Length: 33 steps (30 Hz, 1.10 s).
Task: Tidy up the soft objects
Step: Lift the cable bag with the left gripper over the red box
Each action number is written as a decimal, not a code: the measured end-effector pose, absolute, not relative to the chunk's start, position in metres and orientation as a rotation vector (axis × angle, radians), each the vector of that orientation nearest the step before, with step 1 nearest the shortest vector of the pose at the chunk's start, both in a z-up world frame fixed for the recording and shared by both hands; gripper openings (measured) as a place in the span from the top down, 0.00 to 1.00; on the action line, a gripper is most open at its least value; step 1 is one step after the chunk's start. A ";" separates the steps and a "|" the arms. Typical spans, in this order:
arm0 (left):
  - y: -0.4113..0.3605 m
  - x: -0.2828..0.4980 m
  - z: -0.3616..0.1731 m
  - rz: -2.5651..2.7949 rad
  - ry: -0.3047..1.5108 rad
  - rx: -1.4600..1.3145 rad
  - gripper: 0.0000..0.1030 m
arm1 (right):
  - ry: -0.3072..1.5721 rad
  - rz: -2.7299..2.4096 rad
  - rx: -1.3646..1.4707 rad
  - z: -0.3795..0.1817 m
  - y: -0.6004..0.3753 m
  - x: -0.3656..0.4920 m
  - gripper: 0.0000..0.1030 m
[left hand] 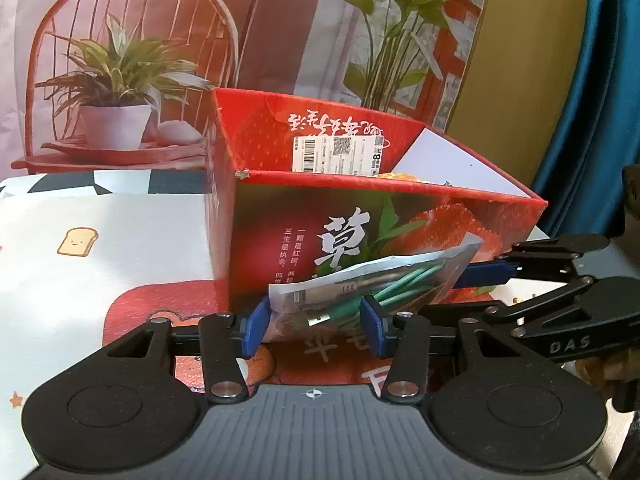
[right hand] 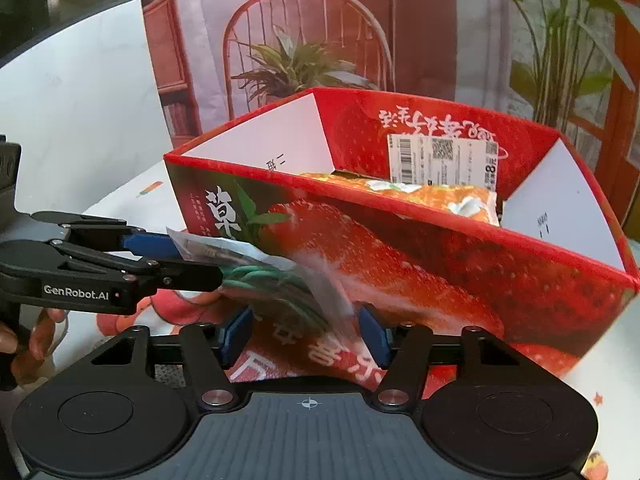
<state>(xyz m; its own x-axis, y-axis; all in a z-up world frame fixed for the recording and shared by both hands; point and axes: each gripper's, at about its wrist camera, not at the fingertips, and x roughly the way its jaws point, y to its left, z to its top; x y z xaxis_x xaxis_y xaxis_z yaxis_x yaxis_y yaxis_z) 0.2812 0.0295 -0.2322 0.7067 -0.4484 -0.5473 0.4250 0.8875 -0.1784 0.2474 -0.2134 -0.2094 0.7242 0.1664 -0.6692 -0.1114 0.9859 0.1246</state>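
left wrist: close, facing box (left hand: 360,216) | right wrist: same, opposite side

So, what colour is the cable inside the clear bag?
Green. The cable shows best in the left wrist view, inside the clear bag.

Printed backdrop (left hand: 132,60) with chair and potted plant behind; patterned tablecloth (left hand: 80,248) below; blue curtain (left hand: 592,100) at right.

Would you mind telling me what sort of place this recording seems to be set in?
Probably a home tabletop set up for recording: a cartoon-print tablecloth covers the table, a printed backdrop of a chair and potted plants hangs behind, and a reused strawberry box serves as the bin.
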 end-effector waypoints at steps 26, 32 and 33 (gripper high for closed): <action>0.003 0.254 -0.185 -0.510 0.505 -0.006 0.56 | 0.625 0.113 0.111 -0.186 -0.226 0.211 0.86; -0.005 0.246 -0.165 -0.502 0.493 -0.009 0.56 | 0.589 0.111 0.117 -0.166 -0.232 0.203 0.86; -0.006 0.245 -0.162 -0.502 0.488 -0.006 0.56 | 0.582 0.111 0.121 -0.163 -0.233 0.202 0.86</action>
